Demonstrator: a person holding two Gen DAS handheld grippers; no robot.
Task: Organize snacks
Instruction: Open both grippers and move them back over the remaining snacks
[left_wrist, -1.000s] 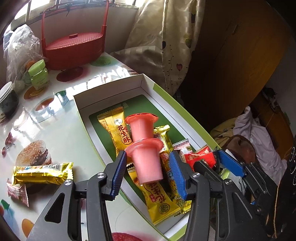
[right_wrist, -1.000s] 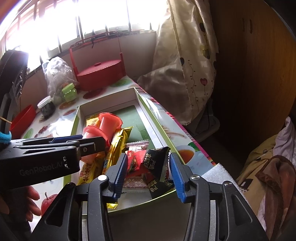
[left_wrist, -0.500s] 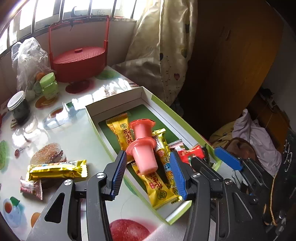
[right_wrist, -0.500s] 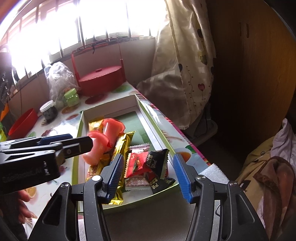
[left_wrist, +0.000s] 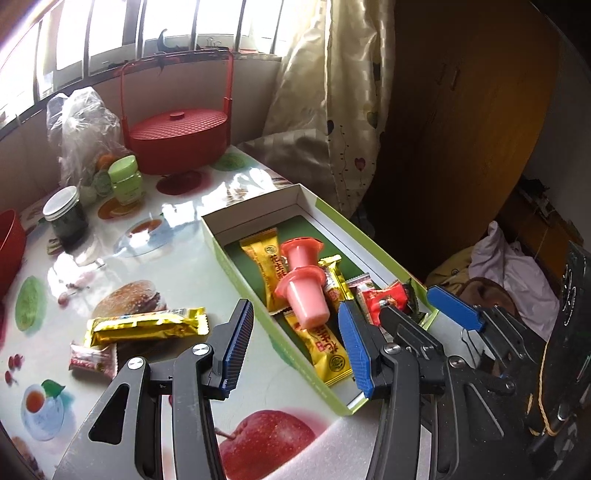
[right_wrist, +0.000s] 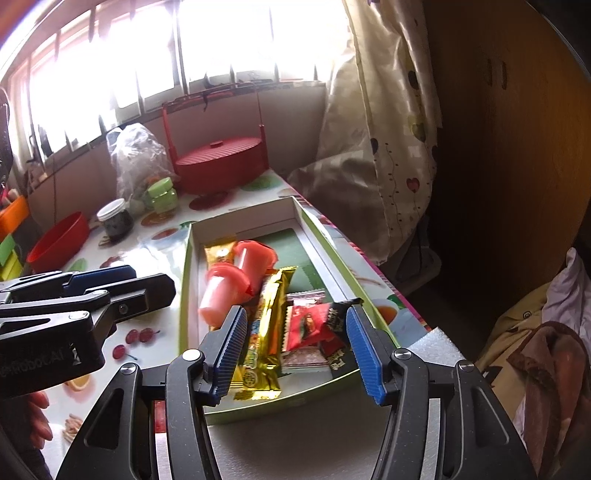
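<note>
Fruit-print tablecloth (left_wrist: 177, 266) under bright windows. Left of frame: gold bar (left_wrist: 146, 326), long axis left-right. Centre: left gripper (left_wrist: 295, 343) parted, empty. Green box (left_wrist: 373, 247) running lower right to upper left, pink cups (left_wrist: 304, 291) inside. Right gripper (right_wrist: 297, 347) wide, empty.

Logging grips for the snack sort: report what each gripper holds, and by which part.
Nothing is held. The left gripper and the right gripper are both open and empty, above the green-rimmed cardboard snack box; no pad touches any packet.
</note>
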